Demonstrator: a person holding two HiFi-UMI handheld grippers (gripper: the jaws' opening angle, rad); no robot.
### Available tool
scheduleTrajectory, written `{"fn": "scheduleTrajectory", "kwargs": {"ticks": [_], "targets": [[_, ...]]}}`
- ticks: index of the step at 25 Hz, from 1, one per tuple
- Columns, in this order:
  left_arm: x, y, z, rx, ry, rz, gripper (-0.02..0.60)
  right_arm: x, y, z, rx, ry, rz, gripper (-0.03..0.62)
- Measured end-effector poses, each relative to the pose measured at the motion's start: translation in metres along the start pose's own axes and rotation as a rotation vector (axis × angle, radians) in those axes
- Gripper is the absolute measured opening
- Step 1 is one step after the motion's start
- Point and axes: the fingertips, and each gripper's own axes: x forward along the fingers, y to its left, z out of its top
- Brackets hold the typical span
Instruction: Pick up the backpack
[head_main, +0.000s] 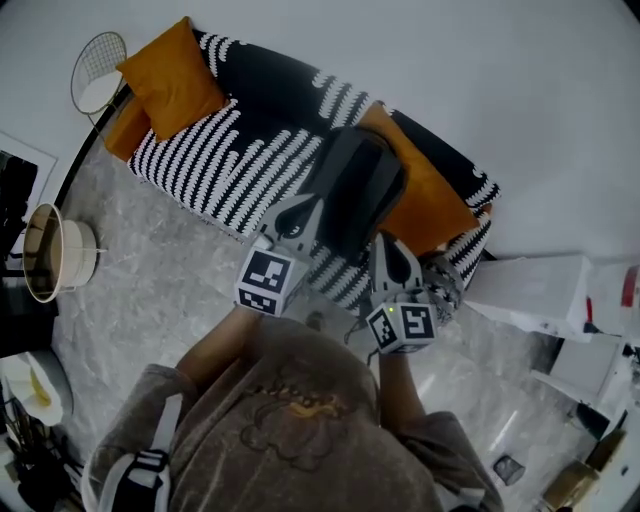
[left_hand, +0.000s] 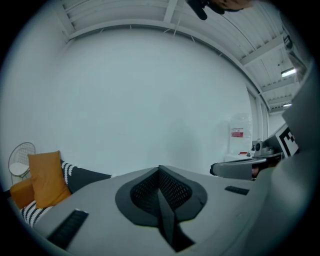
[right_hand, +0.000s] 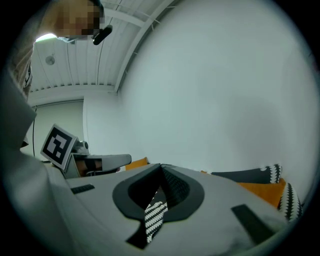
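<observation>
The backpack (head_main: 352, 190) stands against an orange cushion (head_main: 432, 205) on the striped sofa (head_main: 225, 150), and we see no strap caught in either gripper. The left gripper (head_main: 300, 214), just beside it, has its jaws pressed together. So does the right gripper (head_main: 392, 252) (only sofa stripes show through its slit). We judge that lifting now brings up nothing, and unopened jaws could nudge the pack over.

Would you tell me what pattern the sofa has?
The sofa is black with white stripes; head view shows it best.
</observation>
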Motion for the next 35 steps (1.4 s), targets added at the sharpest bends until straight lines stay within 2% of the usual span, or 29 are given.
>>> {"fn": "scheduleTrajectory", "kwargs": {"ticks": [7,12,20,23,26,27,29,30,31,35], "targets": [[0.049,0.027,0.008,0.037,0.007,-0.087,0.002,0.05,-0.013,0.012,0.005,-0.024,-0.044,0.008],[0.078,0.043,0.011,0.061,0.013,-0.133,0.003,0.074,-0.029,0.017,0.001,-0.033,-0.107,0.008],[0.114,0.056,0.012,0.079,0.027,-0.151,0.006,0.103,-0.05,0.023,0.004,-0.035,-0.141,0.008],[0.123,0.056,0.009,0.07,0.047,-0.15,0.038,0.11,-0.058,0.023,0.012,-0.038,-0.145,0.013],[0.131,0.057,0.005,0.049,0.054,-0.164,0.112,0.119,-0.066,0.019,0.024,-0.017,-0.151,0.158],[0.135,0.057,0.003,0.036,0.059,-0.169,0.165,0.121,-0.069,0.016,0.029,-0.007,-0.155,0.225],[0.144,0.057,-0.002,0.01,0.072,-0.172,0.332,0.126,-0.075,0.012,0.04,0.012,-0.159,0.296],[0.149,0.056,-0.005,0.006,0.077,-0.169,0.374,0.128,-0.08,0.009,0.045,0.021,-0.16,0.302],[0.154,0.056,-0.007,0.006,0.084,-0.167,0.387,0.131,-0.085,0.005,0.049,0.028,-0.16,0.302],[0.166,0.06,-0.025,-0.001,0.149,-0.163,0.4,0.144,-0.102,-0.017,0.055,0.063,-0.163,0.302]]}}
